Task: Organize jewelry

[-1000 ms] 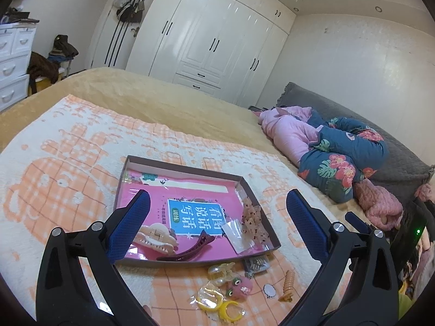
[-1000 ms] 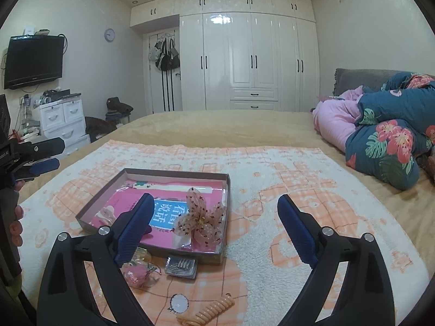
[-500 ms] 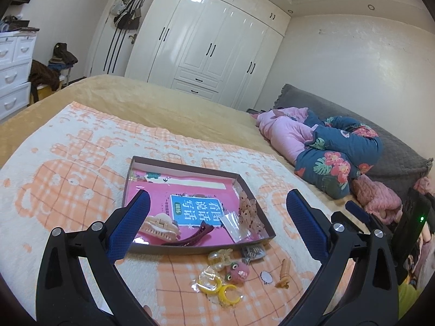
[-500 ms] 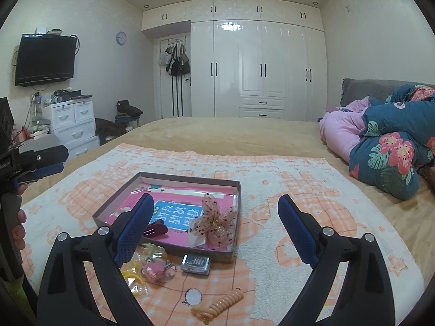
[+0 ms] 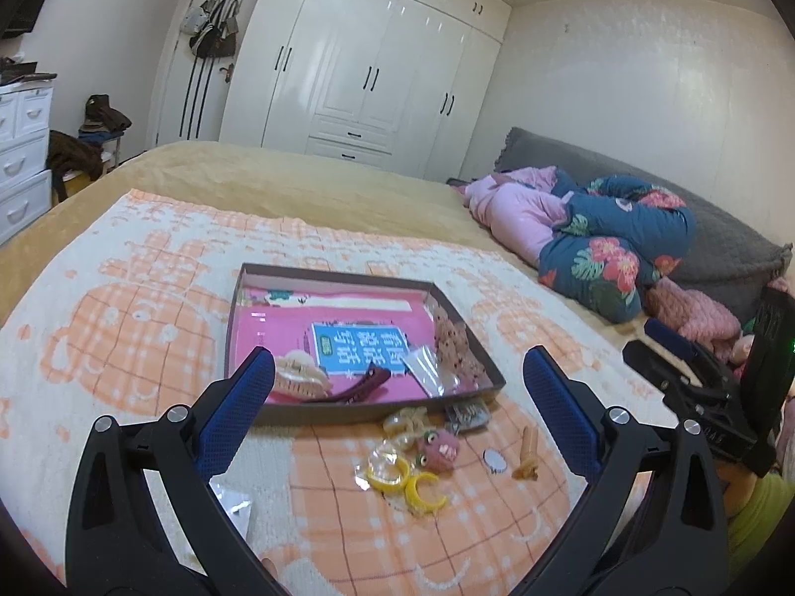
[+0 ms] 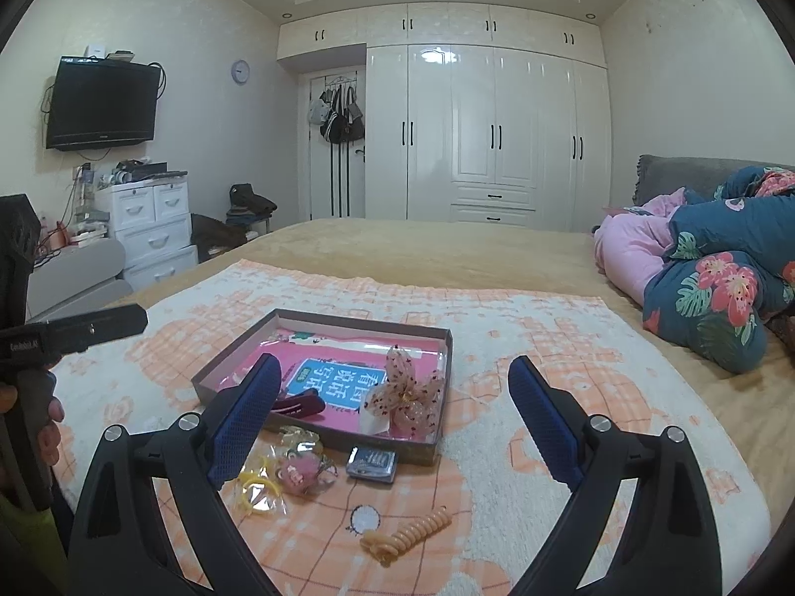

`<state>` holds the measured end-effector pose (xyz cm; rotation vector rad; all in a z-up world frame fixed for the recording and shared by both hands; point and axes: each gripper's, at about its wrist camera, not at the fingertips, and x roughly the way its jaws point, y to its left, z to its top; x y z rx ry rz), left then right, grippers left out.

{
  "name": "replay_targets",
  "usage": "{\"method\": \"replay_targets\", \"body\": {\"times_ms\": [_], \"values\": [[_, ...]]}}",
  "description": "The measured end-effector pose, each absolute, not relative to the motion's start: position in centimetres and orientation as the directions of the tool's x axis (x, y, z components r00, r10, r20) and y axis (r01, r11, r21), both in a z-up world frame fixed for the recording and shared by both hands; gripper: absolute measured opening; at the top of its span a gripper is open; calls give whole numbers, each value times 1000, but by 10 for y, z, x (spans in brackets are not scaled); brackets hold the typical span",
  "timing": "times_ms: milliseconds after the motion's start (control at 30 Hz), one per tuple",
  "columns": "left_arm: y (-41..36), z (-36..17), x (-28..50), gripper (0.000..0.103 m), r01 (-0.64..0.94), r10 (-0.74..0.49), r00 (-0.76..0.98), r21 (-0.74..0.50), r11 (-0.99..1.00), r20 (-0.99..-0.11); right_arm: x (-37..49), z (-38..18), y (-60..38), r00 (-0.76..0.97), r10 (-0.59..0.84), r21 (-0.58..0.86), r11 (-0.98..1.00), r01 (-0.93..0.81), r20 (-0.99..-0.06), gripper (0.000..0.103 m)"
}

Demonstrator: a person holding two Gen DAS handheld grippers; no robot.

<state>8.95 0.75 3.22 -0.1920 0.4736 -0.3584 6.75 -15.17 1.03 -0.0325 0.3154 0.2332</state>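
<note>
A shallow brown box (image 5: 487, 367) (image 6: 218, 365) with a pink liner lies on the blanket. Inside are a cream claw clip (image 5: 300, 372), a dark red clip (image 5: 353, 390) (image 6: 298, 405), a spotted flower clip (image 6: 407, 397) and a clear bag (image 5: 427, 370). Loose in front lie yellow rings (image 5: 407, 484) (image 6: 256, 484), a pink toy clip (image 5: 437, 447) (image 6: 298, 472), a small packet (image 6: 371, 464), a white disc (image 5: 494, 459) (image 6: 363, 519) and an orange spiral tie (image 5: 529, 452) (image 6: 407, 536). My left gripper (image 5: 397, 392) and right gripper (image 6: 390, 400) hover open and empty above them.
The orange-and-white blanket (image 6: 571, 397) covers a tan bed. Folded quilts (image 5: 611, 258) lie at the right, with white wardrobes (image 6: 497, 134) behind. A white drawer unit (image 6: 149, 228) and a wall TV (image 6: 102, 102) stand left. A small clear bag (image 5: 233, 506) lies near my left fingers.
Both grippers have pulled back and tilted up a little; the box and loose pieces now sit farther away, with more of the room in view. Nothing was picked up.
</note>
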Motion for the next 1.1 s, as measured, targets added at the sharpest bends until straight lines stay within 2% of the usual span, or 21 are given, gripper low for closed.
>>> {"method": "replay_targets", "body": {"times_ms": [567,700,1100], "values": [[-15,7,81,92,325,-392,783,-219,920,-483,51,-3,-159,916,207,-17,974,-227,-344,91],[-21,-2,84,92,330,-387,768,-202,922,-511,50,-7,-162,913,207,-19,973,-228,-351,94],[-33,-37,95,92,335,-368,714,-171,926,-596,62,-22,-172,896,195,-3,977,-214,-398,94]]}}
